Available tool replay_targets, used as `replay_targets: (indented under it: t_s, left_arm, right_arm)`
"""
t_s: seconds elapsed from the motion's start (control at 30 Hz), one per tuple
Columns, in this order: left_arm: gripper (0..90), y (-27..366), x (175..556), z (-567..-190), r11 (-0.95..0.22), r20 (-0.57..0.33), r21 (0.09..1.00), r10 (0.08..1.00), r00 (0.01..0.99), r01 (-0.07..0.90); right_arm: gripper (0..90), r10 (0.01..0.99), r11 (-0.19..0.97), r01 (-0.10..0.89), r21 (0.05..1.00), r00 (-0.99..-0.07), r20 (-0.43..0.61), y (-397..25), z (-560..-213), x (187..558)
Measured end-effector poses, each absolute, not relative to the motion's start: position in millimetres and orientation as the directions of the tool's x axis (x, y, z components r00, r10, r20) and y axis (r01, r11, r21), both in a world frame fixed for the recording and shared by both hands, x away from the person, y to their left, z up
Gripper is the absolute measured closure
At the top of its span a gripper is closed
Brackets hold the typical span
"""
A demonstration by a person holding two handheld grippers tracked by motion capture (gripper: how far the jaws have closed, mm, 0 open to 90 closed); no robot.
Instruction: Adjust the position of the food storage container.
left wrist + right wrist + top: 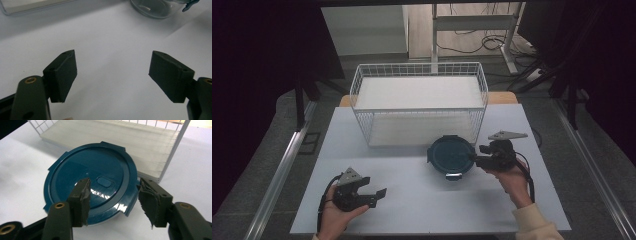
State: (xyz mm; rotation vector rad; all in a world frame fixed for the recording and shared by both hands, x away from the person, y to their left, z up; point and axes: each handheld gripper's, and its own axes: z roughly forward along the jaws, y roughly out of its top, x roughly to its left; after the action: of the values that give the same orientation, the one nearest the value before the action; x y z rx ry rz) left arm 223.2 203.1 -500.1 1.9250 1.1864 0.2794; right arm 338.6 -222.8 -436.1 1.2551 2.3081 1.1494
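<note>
**Right gripper at the lidded container**

White table (pixel 412 200) below: right gripper (pixel 475 159), jaws wide, reaches the teal-lidded container (pixel 451 155) just before the wire basket (pixel 419 107), which holds a white slab. Left gripper (pixel 379 195) hovers low, jaws wide, holding nothing.

Lidded glass container (pixel 451 155) on table (pixel 412 200), just in front of wire basket (pixel 419 102), toward its right end. Right gripper (pixel 473 158) at container's right edge; left gripper (pixel 379 195) well apart, front left.
</note>
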Motion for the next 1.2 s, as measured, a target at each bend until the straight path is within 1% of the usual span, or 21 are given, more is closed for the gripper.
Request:
replay_targets:
  t_s: [0.07,0.1,0.13,0.33,0.43,0.47,0.5,0.53,0.57,0.6,0.63,0.7,0.73,0.77,0.93,1.03,1.2]
  left_arm:
    - [22.4,203.7,223.0,-499.8,-0.2,-0.226,0.749,0.819,0.527,0.632]
    - [22.4,204.4,222.5,-499.7,-0.199,-0.227,0.75,0.818,0.528,0.631]
    - [22.4,204.4,222.5,-499.7,-0.199,-0.227,0.75,0.818,0.528,0.631]
    - [22.4,205.3,222.9,-501.6,-0.203,-0.23,0.747,0.815,0.532,0.633]
    - [22.5,205.8,222.9,-502.0,-0.204,-0.228,0.746,0.816,0.531,0.633]
    - [22.5,205.8,222.9,-502.0,-0.204,-0.228,0.746,0.816,0.531,0.633]
    - [22.6,205.8,222.8,-501.7,-0.203,-0.228,0.747,0.816,0.531,0.633]
    - [22.6,205.8,222.8,-501.7,-0.203,-0.228,0.747,0.816,0.531,0.633]
    - [22.6,205.6,222.8,-501.5,-0.203,-0.228,0.747,0.816,0.531,0.633]
    - [22.5,205.6,222.8,-501.5,-0.203,-0.228,0.747,0.816,0.531,0.633]
    - [22.6,205.0,222.9,-502.0,-0.204,-0.229,0.746,0.816,0.531,0.634]
    - [22.5,204.9,223.1,-502.5,-0.206,-0.228,0.744,0.815,0.532,0.635]
    - [22.5,204.9,223.1,-502.5,-0.206,-0.228,0.744,0.815,0.532,0.635]
    - [22.5,205.0,223.1,-502.6,-0.206,-0.228,0.744,0.816,0.532,0.635]
    - [22.6,205.0,222.6,-502.0,-0.207,-0.225,0.746,0.816,0.533,0.633]
    - [22.6,204.9,223.1,-502.0,-0.208,-0.224,0.746,0.816,0.532,0.633]
    - [22.9,205.0,223.3,-502.2,-0.209,-0.222,0.747,0.817,0.532,0.632]
  right_arm:
    - [45.3,0.802,0.308,0.586,0.75,-0.583,0.126,-222.2,-435.0,341.1]
    - [47.7,0.808,0.308,0.589,0.747,-0.576,0.121,-220.6,-431.3,346.2]
    - [47.7,0.808,0.308,0.589,0.747,-0.576,0.121,-220.6,-431.3,346.2]
    - [61.2,0.802,0.366,0.599,0.712,-0.591,0.085,-212.0,-428.3,368.1]
    - [69.3,0.804,0.387,0.6,0.7,-0.592,0.062,-209.4,-429.9,378.9]
    - [69.3,0.804,0.387,0.6,0.7,-0.592,0.062,-209.4,-429.9,378.9]
    - [75.3,0.807,0.402,0.6,0.692,-0.589,0.041,-208.7,-431.1,386.0]
    - [75.3,0.807,0.402,0.6,0.692,-0.589,0.041,-208.7,-431.1,386.0]
    - [80.3,0.805,0.409,0.598,0.689,-0.592,0.036,-208.5,-432.7,392.1]
    - [80.3,0.805,0.409,0.598,0.689,-0.592,0.036,-208.5,-432.7,392.1]
    - [85.8,0.804,0.421,0.596,0.684,-0.594,0.024,-208.1,-434.9,396.7]
    - [87.5,0.802,0.43,0.598,0.677,-0.596,0.017,-207.4,-438.1,400.4]
    - [87.5,0.802,0.43,0.598,0.677,-0.596,0.017,-207.4,-438.1,400.4]
    - [87.9,0.808,0.441,0.596,0.671,-0.589,-0.008,-206.3,-441.5,403.3]
    - [88.0,0.815,0.447,0.601,0.662,-0.579,-0.025,-204.5,-447.9,409.2]
    - [88.3,0.811,0.475,0.597,0.646,-0.583,-0.058,-200.4,-453.7,412.1]
    - [88.4,0.797,0.51,0.59,0.626,-0.599,-0.085,-196.2,-459.8,414.3]
